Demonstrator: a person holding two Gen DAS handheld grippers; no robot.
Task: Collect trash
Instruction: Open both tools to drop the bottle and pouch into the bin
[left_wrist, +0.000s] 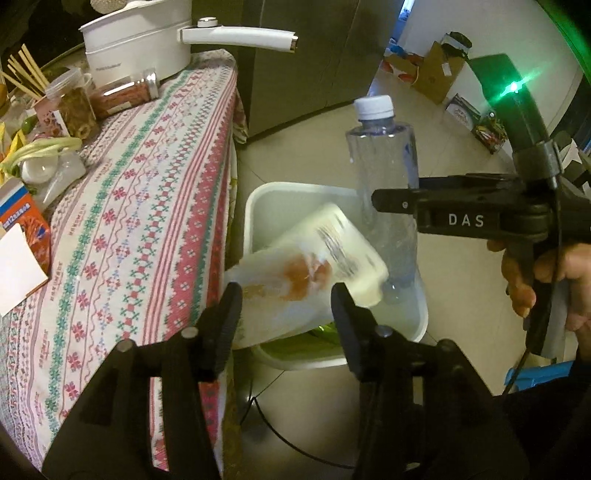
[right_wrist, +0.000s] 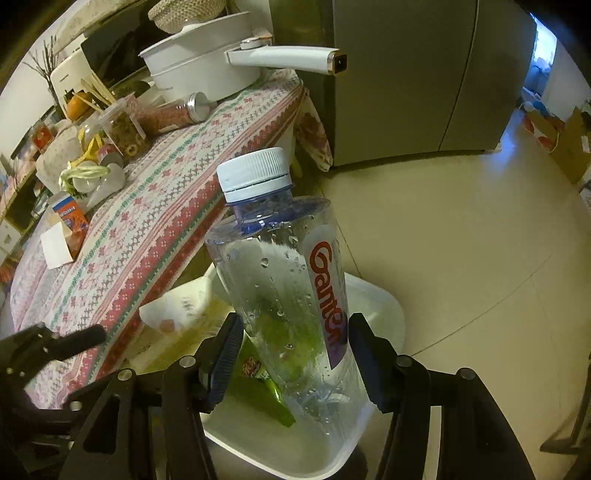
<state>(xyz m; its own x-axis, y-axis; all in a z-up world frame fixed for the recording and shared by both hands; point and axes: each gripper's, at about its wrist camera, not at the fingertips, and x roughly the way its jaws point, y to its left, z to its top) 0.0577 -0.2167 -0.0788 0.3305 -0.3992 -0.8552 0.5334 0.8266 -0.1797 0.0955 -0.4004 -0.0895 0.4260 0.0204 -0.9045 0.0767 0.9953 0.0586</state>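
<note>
My right claw (right_wrist: 295, 354) is clamped on the clear plastic water bottle with a white cap (right_wrist: 284, 280), held upright over the white plastic bin (right_wrist: 384, 306) on the floor beside the table's edge. My left claw (left_wrist: 286, 310) gapes, fingers either side of a blurred, stained translucent plastic container (left_wrist: 303, 266), tilted over the bin's near rim; grip unclear.

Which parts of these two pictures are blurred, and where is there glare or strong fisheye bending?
Left wrist view: the stained container over the bin is motion-blurred; a green LED on the right gripper flares into a star; the table edge bows. Right wrist view: the bottle is sharp, the container smeared, the fridge curved, the corners dark.
</note>
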